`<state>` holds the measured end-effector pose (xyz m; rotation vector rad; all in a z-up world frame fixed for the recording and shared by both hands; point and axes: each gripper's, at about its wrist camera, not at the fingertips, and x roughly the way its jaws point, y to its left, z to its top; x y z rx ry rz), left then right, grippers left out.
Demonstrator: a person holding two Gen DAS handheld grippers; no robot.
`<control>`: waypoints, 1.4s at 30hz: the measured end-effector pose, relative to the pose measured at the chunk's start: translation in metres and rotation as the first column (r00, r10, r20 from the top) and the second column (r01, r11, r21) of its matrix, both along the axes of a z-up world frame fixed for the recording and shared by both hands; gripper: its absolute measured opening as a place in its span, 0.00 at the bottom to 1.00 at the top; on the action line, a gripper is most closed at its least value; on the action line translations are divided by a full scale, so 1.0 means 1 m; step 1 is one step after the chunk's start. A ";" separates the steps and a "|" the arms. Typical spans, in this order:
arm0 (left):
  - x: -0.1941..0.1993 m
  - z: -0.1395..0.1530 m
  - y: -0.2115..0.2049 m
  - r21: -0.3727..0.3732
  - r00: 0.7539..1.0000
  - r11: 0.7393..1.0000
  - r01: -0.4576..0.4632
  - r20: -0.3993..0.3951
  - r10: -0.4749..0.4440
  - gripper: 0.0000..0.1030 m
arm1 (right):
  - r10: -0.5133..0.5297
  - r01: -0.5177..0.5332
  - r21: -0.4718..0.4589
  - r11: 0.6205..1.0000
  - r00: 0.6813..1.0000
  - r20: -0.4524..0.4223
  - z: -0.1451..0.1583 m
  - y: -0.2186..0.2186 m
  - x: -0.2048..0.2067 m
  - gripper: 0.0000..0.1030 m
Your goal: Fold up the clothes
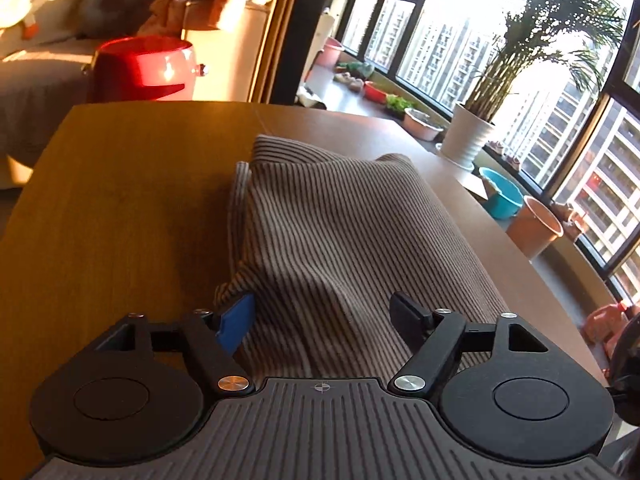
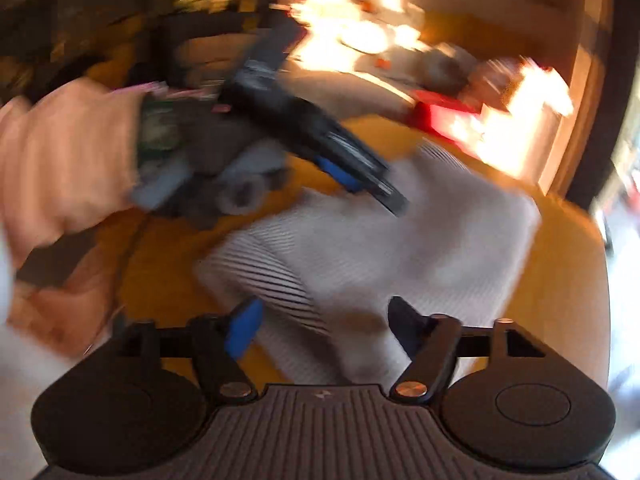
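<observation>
A wooden table by the window holds a folded striped garment, bare wood to its left. The left gripper and the right gripper both hover spread over its near edge. A white pot holds a palm.

Ribbed striped cloth garment; smooth wood table.

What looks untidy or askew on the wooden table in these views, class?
The brown-striped ribbed garment is folded unevenly: a narrow flap sticks out past its left edge, and the top layer humps up instead of lying flat on the wooden table. The right wrist view is too motion-blurred to judge more.
</observation>
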<state>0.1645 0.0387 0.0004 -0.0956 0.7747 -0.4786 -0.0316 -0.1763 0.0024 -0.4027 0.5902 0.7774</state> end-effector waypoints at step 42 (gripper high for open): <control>-0.085 0.008 -0.014 0.077 0.891 0.898 0.434 0.109 -0.440 0.55 | -0.023 0.102 -0.243 0.965 0.951 0.309 -0.042 -0.002 -0.006 0.33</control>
